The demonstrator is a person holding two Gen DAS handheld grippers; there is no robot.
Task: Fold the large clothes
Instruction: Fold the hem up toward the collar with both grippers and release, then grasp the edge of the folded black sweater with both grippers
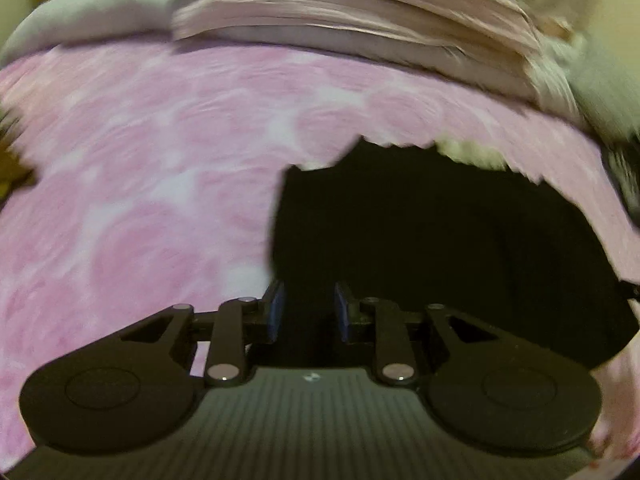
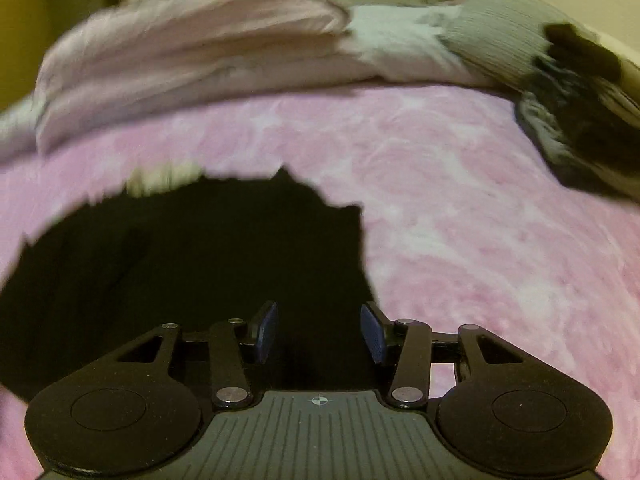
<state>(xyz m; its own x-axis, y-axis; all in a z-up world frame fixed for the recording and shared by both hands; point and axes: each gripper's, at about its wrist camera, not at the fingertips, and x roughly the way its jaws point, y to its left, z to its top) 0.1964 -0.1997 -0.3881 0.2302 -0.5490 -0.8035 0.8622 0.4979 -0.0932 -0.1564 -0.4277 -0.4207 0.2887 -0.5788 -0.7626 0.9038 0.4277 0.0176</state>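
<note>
A black garment [image 1: 440,240] lies on a pink mottled bedspread [image 1: 140,160]. In the left wrist view it fills the right half, and its left edge runs down to my left gripper [image 1: 308,308]. The blue pads [image 1: 275,308] stand a small gap apart with black cloth lying in that gap. In the right wrist view the same garment [image 2: 200,248] spreads to the left. My right gripper [image 2: 320,328] hangs over its right edge, pads [image 2: 372,332] wide apart, dark cloth beneath. Both views are blurred by motion.
A stack of folded pale pink bedding [image 1: 340,12] [image 2: 192,52] lies across the far side of the bed. A grey ribbed cloth [image 2: 492,28] and a dark fuzzy item [image 2: 580,112] sit at the far right. A pale patch [image 1: 468,152] shows at the garment's far edge.
</note>
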